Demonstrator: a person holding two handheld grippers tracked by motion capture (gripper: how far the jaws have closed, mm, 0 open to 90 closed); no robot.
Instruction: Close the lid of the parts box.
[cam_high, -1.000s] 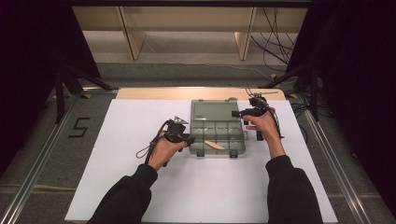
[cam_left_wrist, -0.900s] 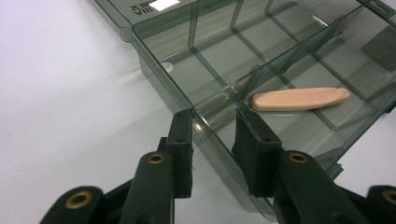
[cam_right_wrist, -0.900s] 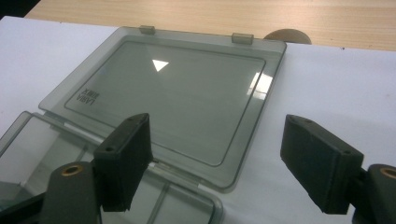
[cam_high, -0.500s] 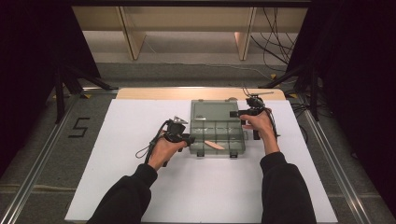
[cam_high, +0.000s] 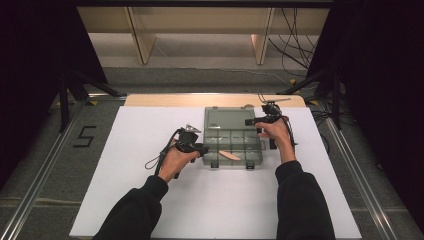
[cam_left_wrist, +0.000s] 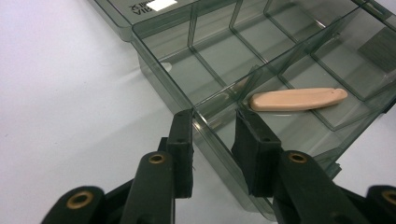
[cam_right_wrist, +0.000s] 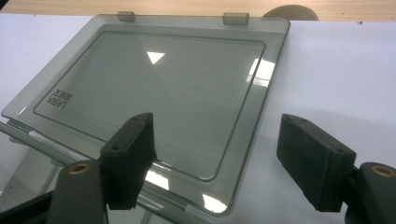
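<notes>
Lab: black curtains (cam_high: 30, 75), trailing cables (cam_high: 295, 35)

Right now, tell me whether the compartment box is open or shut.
Open. The compartment box's lid lies swung back flat on the table, leaving the dividers and a tan piece uncovered.

Left gripper (cam_left_wrist: 212, 140) clamps box wall (cam_left_wrist: 205, 135) — pink piece (cam_left_wrist: 299, 99) inside compartment.

A white sheet (cam_high: 125, 150) covers the desk (cam_high: 165, 100), whose bare wooden edge shows along the far side. Grey carpet floor (cam_high: 45, 165) surrounds it, marked with a black "5" (cam_high: 84, 136) at the left. Metal rails (cam_high: 30, 200) run along both sides. Black curtains (cam_high: 30, 60) hang left and right. Beyond stand pale wooden shelf legs (cam_high: 140, 35), with black cables (cam_high: 295, 40) trailing at the right.
</notes>
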